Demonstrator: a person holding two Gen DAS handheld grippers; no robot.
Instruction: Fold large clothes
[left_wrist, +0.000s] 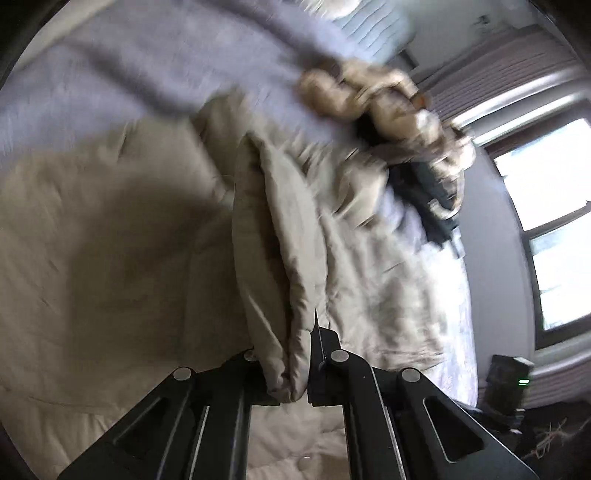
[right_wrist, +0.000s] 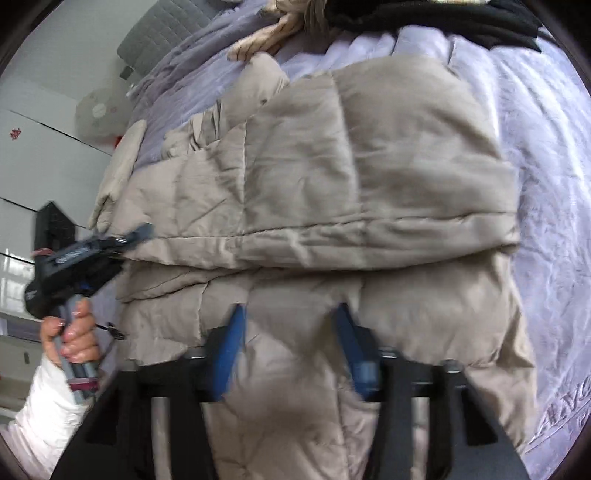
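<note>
A large beige puffer coat (right_wrist: 332, 166) lies across the bed, its upper part folded over in a thick layer. In the left wrist view the coat (left_wrist: 110, 240) fills the left and middle. My left gripper (left_wrist: 288, 350) is shut on a raised fold of its edge, and the fabric hides one finger. The right wrist view shows that same left gripper (right_wrist: 142, 232) at the coat's left edge, held by a hand (right_wrist: 77, 332) in a white sleeve. My right gripper (right_wrist: 291, 317) digs its blue pads (right_wrist: 232, 339) into the coat's near part; puffy fabric fills the gap and puckers at both pads.
A lavender bedspread (right_wrist: 546, 184) covers the bed under the coat. A heap of tan and dark clothes (left_wrist: 388, 103) lies further up the bed, seen also as black garments (right_wrist: 443, 18). Windows (left_wrist: 554, 184) and a dark box (left_wrist: 513, 376) stand beside the bed; a white wardrobe (right_wrist: 37, 147) is opposite.
</note>
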